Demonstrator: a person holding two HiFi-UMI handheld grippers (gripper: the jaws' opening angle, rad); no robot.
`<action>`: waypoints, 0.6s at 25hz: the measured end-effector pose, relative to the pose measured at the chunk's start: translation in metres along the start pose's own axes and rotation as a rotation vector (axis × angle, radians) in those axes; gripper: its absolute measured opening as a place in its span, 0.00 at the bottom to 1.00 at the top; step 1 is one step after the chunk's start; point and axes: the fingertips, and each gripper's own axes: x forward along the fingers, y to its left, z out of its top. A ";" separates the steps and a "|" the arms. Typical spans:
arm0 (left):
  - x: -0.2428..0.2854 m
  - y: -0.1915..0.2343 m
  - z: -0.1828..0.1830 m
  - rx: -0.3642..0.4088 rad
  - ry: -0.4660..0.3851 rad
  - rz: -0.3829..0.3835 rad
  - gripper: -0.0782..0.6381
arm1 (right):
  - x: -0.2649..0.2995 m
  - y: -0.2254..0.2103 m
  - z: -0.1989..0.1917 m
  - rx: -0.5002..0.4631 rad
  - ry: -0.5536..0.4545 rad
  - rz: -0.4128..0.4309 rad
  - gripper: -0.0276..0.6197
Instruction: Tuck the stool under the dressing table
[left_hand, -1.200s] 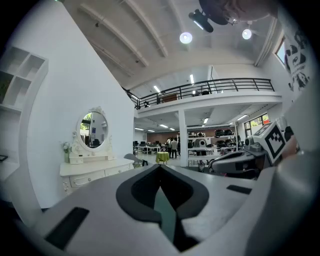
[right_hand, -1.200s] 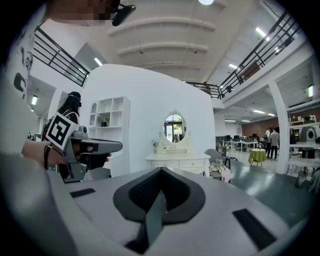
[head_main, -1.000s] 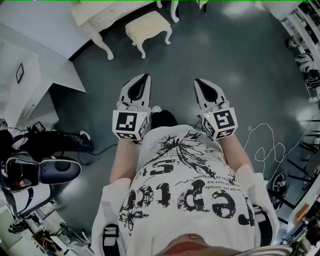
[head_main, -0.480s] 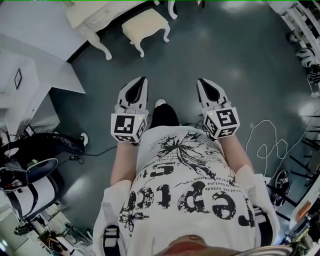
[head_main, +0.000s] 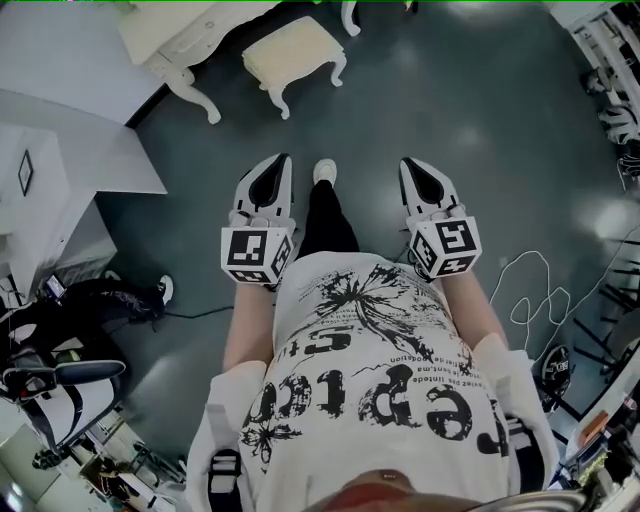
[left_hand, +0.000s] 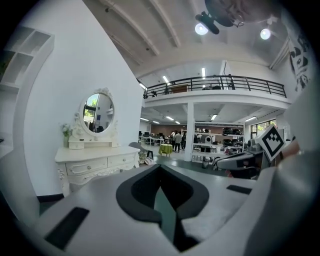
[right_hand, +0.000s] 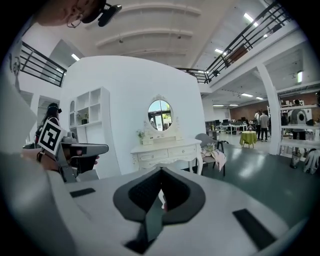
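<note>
The cream stool (head_main: 293, 50) stands on the dark floor at the top of the head view, out in front of the white dressing table (head_main: 170, 30) at the top left. My left gripper (head_main: 283, 160) and right gripper (head_main: 408, 163) are held side by side at waist height, well short of the stool, both shut with nothing in them. The left gripper view shows the dressing table (left_hand: 97, 160) and its oval mirror (left_hand: 97, 112) beyond the left gripper (left_hand: 160, 170). In the right gripper view the table (right_hand: 165, 152) stands past the right gripper (right_hand: 161, 172). The stool is hidden in both gripper views.
A white partition with shelves (head_main: 60, 130) runs along the left. An office chair (head_main: 60, 370) and bags sit at the lower left. A white cable (head_main: 530, 290) loops on the floor at the right, by racks (head_main: 615, 60). My shoe (head_main: 324, 171) shows between the grippers.
The person has stepped forward: one shoe now reaches out between the grippers and the things at the left have slid back. Both grippers stay shut.
</note>
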 end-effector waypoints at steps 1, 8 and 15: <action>0.016 0.013 -0.001 -0.004 0.001 -0.009 0.14 | 0.020 -0.004 0.003 -0.004 0.008 -0.002 0.07; 0.120 0.085 0.021 -0.019 0.018 -0.056 0.14 | 0.138 -0.030 0.054 -0.048 0.041 -0.003 0.07; 0.202 0.164 0.059 -0.014 0.042 -0.080 0.14 | 0.259 -0.058 0.115 -0.081 0.059 0.008 0.07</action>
